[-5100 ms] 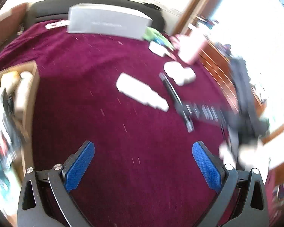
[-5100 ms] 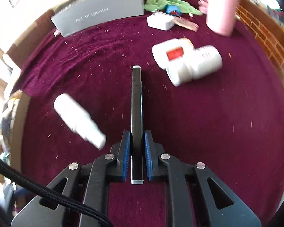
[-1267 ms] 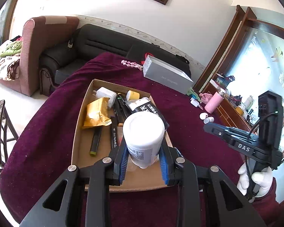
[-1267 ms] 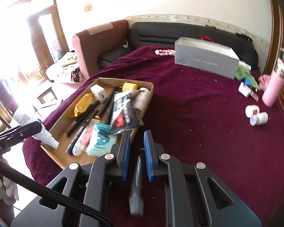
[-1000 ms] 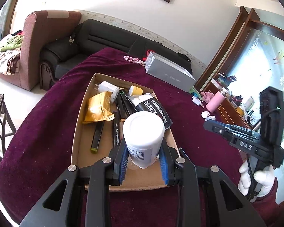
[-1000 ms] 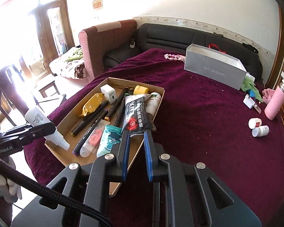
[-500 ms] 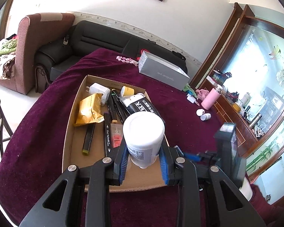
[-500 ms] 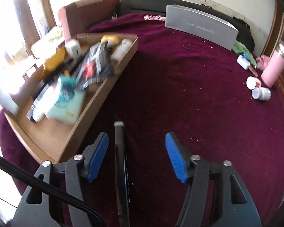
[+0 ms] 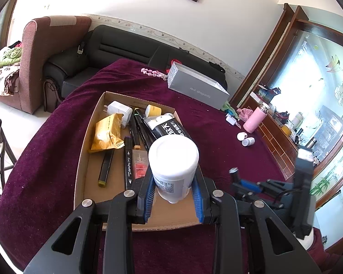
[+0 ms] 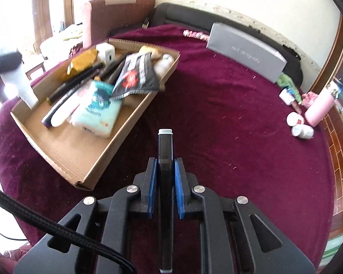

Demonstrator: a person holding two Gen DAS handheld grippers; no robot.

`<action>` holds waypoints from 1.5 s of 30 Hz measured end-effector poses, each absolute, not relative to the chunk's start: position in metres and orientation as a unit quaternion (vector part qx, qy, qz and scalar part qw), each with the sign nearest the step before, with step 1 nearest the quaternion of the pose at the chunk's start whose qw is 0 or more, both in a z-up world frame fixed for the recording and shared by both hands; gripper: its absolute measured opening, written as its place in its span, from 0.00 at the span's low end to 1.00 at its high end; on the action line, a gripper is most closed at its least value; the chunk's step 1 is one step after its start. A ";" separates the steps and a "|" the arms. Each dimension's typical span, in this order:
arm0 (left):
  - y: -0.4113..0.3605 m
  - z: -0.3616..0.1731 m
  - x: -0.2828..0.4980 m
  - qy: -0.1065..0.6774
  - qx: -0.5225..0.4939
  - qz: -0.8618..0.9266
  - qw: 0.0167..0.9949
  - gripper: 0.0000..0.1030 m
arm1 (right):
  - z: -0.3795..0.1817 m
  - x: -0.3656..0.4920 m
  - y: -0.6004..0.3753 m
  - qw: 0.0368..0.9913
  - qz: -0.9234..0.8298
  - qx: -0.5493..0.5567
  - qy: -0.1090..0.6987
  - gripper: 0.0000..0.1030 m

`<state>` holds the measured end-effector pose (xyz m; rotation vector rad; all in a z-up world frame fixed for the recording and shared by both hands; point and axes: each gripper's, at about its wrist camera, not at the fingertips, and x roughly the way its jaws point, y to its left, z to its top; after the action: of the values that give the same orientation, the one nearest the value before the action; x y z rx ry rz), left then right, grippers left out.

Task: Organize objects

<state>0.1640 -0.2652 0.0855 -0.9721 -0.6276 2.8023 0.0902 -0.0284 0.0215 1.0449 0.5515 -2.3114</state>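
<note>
Left wrist view
Left gripper (image 9: 173, 193): clamped on a white bottle (image 9: 173, 162), base toward the camera, nozzle end down between the blue pads.
Bottle position: over the near end of the cardboard tray (image 9: 84, 150), above a bare patch of its floor.
Tray contents: yellow packet (image 9: 107, 132), white charger (image 9: 119, 110), black markers (image 9: 128, 159), black sachet (image 9: 169, 129), all crowded toward the far end.
Tray edges: the low near wall lies just beneath the fingers; the right wall runs beside the bottle.
Right gripper (image 9: 240, 183): just right of the tray, with a dark marker (image 9: 235, 173) end showing at its tip.
Open room: bare maroon cloth (image 9: 205, 118) between the tray and two small white jars (image 9: 245, 138) by a pink flask (image 9: 255, 119).

Right wrist view
Right gripper (image 10: 164, 173): closed on a black marker (image 10: 165, 150), which points forward with its grey cap ahead.
Marker position: held over the cloth (image 10: 228, 105), just right of the tray's (image 10: 135, 118) long right wall and outside it.
Tray: a teal-and-white pack (image 10: 97, 111) and the sachet (image 10: 135, 75) lie against that wall; the near corner floor is bare.
Left gripper's bottle (image 10: 22, 84): blurred, at the tray's far left corner.
Open room: wide bare cloth ahead, up to a grey box (image 10: 244, 51).
</note>
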 end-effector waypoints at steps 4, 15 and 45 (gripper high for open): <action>-0.264 0.086 0.166 -0.207 -0.319 0.923 0.055 0.24 | 0.040 0.093 -0.024 0.270 -0.868 0.367 0.197 0.12; -0.265 0.088 0.170 -0.210 -0.315 0.924 0.055 0.24 | 0.057 0.092 -0.021 0.272 -0.878 0.350 0.181 0.12; -0.263 0.078 0.169 -0.219 -0.329 0.917 0.055 0.24 | 0.041 0.074 -0.002 0.265 -0.869 0.394 0.139 0.14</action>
<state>0.1687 -0.2626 0.0784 -0.9991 -0.6637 2.7833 0.0735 -0.0021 0.0408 1.0638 0.3767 -2.3489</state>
